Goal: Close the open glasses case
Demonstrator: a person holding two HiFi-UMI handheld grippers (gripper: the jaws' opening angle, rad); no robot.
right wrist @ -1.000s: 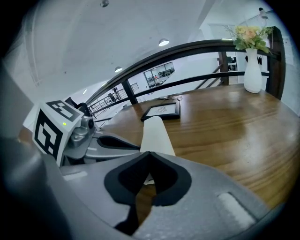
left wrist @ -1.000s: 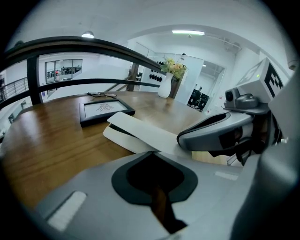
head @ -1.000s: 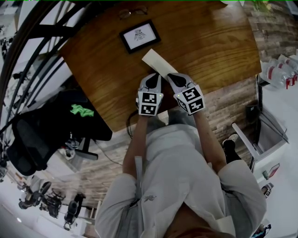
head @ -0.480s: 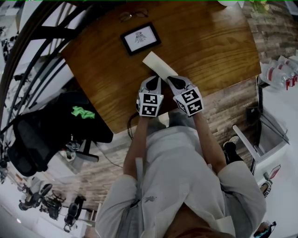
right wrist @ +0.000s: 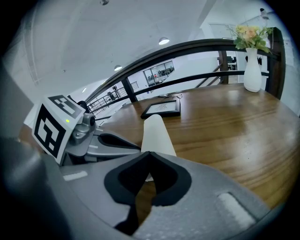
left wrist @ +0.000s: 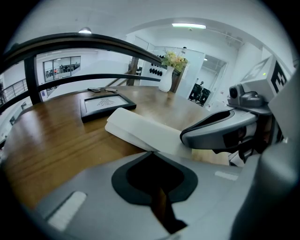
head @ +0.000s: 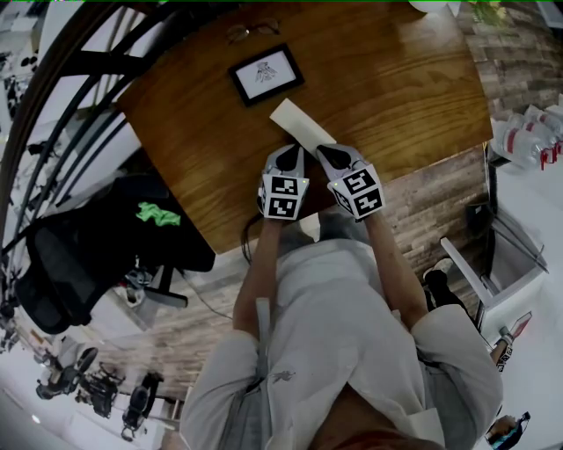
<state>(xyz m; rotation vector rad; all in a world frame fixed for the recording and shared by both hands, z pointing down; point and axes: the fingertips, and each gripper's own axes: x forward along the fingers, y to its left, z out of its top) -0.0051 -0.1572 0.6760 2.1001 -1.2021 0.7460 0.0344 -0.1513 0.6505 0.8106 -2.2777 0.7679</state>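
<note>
Lying slantwise on the wooden tabletop, the white glasses case has its flap down flat. At its near end, the right gripper holds its tongs together with nothing between them, their tips over the case's end. Just beside it, the left gripper also has its tongs together and empty. Beyond the case sits a black picture frame holding a drawing, any print too small to read, then eyeglasses. A white vase of flowers stands farther off.
</note>
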